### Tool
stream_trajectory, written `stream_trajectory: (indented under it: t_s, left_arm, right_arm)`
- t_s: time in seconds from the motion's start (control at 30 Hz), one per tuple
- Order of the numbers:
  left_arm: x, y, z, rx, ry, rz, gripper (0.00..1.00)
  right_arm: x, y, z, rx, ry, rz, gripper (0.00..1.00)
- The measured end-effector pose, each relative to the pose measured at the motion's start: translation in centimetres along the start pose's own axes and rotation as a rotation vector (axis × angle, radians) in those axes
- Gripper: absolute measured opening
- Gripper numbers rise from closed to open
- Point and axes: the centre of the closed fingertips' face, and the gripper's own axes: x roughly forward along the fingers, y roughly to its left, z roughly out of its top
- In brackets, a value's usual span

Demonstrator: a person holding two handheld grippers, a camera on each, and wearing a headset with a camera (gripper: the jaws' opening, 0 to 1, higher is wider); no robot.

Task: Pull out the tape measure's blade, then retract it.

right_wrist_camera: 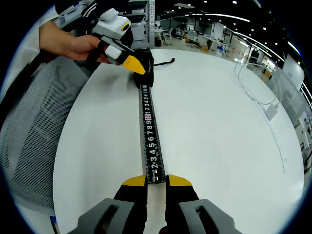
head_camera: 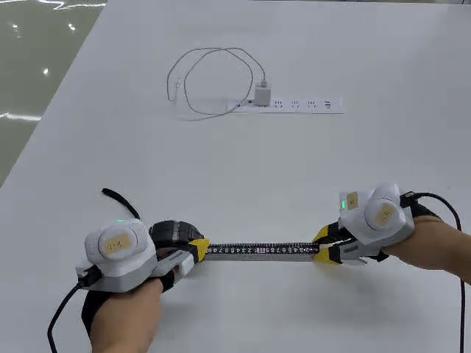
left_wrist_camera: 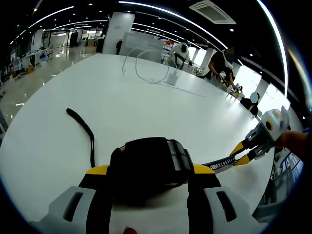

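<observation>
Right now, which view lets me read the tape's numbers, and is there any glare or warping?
Right gripper view: numbers on the tape sharp, though the table edge bows. Head view: marks too small to read, glare on the floor. Left gripper view: strongly curved, the black case shows little detail.

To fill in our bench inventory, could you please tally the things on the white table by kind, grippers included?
Grippers: 2, the left gripper shut on the tape measure, the right gripper shut on its blade
Tape measure: 1
Power strip: 1
Charger with white cable: 1
Total: 5
</observation>
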Motion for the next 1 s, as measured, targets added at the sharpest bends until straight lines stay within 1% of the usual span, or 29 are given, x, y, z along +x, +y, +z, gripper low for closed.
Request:
stream_trajectory:
  t_s: [1.0]
  left_arm:
    - [-0.1, 0.1, 0.0, -0.017, -0.006, -0.014, 0.58]
  right_arm:
    - [1.6, 0.0, 2.6, -0.003, -0.034, 0.012, 0.09]
